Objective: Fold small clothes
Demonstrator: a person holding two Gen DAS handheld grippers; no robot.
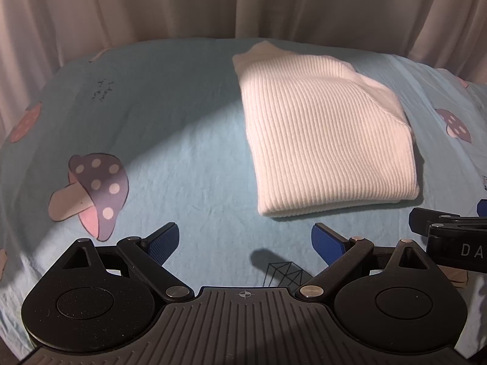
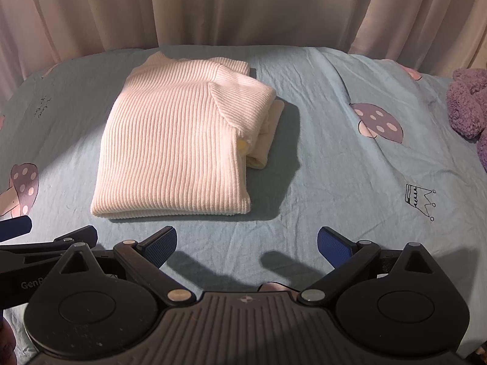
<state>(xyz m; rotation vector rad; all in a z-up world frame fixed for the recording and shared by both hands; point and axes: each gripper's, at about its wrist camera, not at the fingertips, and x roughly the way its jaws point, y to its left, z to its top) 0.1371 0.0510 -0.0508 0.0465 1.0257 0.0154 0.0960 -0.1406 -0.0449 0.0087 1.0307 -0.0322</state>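
Both grippers spread wide, nothing in either. My left gripper (image 1: 245, 241): blue pads far apart, hovering over bare bedsheet (image 1: 182, 140), not touching cloth. My right gripper (image 2: 246, 243): same, fingers splayed wide, empty, its shadows falling on the sheet just below it. White ribbed sweater (image 2: 173, 149) lies folded into a compact rectangle on the light blue mushroom-print sheet, ahead of both grippers and clear of them; from the left wrist it sits ahead and to the right (image 1: 322, 133), from the right wrist ahead and to the left. A folded sleeve layer sits on top at the far right side, with a bit of cream fabric sticking out beneath it on the right edge. Grippers side by side, each one's edge visible in the other's view. Purple fuzzy plush (image 2: 470, 106) at far right of the bed, well apart from the sweater. Beige curtain (image 2: 243, 6) behind the bed
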